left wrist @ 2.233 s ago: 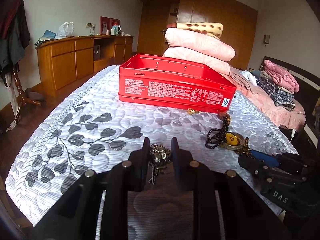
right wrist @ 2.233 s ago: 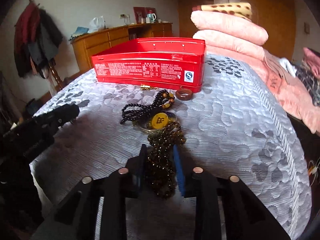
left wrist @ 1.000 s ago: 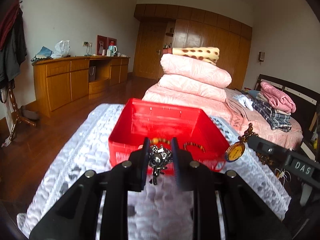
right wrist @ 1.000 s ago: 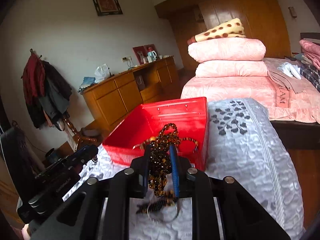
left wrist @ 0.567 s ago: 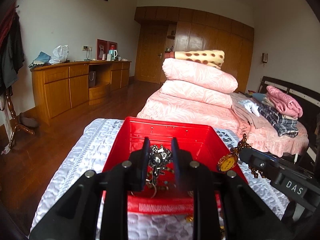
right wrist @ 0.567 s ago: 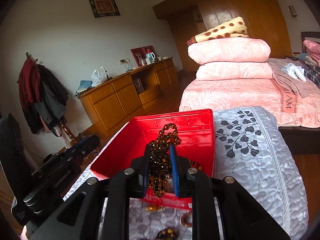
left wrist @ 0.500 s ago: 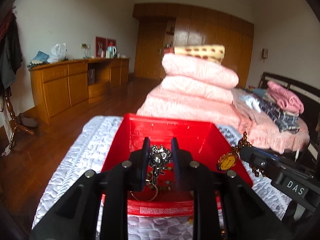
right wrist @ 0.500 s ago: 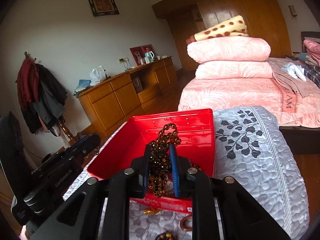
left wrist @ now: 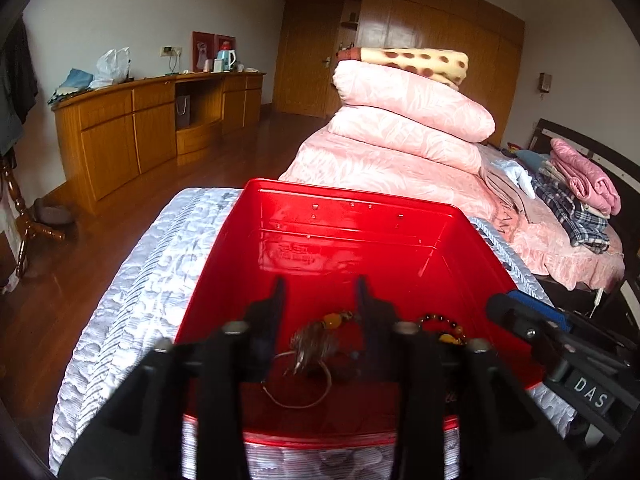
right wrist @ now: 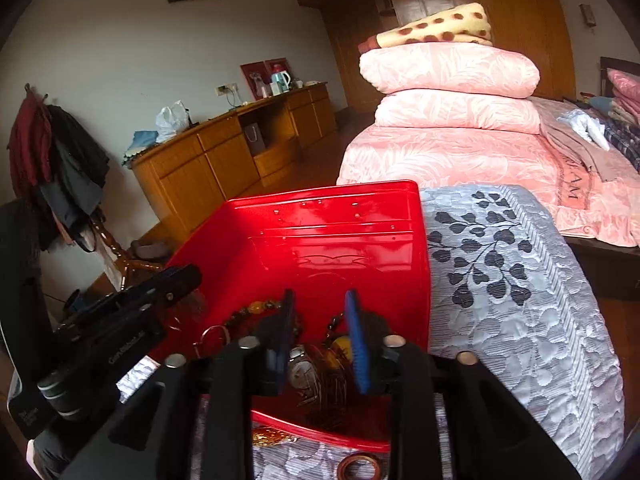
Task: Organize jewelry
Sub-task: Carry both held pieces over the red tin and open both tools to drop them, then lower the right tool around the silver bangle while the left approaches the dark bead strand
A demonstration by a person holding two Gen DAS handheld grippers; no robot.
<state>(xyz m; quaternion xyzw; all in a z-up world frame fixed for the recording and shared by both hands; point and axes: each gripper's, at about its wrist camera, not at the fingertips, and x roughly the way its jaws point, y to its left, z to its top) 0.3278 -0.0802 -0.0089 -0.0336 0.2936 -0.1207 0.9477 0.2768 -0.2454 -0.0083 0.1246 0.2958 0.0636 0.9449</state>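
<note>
Jewelry is piled at the near end of the open red metal tin (left wrist: 360, 240) on the grey quilted bed (right wrist: 520, 280): a silvery charm cluster on a thin wire ring (left wrist: 308, 360) and an amber bead bracelet (left wrist: 444, 326) can be made out. The left gripper (left wrist: 320, 292) is held over the near end of the tin, spread wide with nothing pinched. The right gripper (right wrist: 318, 304) is likewise parted above a dark bead strand with a round pendant (right wrist: 320, 364). A brown ring (right wrist: 358, 468) is left on the bed just near of the tin.
</note>
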